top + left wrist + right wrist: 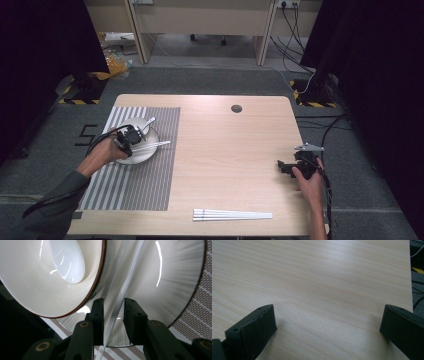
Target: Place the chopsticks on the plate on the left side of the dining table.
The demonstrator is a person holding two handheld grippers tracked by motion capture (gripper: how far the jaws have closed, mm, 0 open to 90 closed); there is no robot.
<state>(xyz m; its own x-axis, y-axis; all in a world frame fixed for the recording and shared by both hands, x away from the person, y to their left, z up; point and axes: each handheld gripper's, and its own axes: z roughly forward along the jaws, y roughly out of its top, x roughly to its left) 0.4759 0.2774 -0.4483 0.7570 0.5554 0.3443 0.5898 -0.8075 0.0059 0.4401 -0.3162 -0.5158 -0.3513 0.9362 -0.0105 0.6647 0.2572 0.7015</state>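
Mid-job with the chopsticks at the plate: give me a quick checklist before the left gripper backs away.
1. White chopsticks lie across the plate, beside the bowl: ok.
2. Left gripper pads clear of the chopsticks: ok, a gap shows on each side.
3. Spoon resting in the bowl: ok.
4. Plate sits on the striped mat: ok.
5. Right gripper open, nothing between its jaws: ok.
6. Spare chopsticks near the table front edge, stable: cannot tell.
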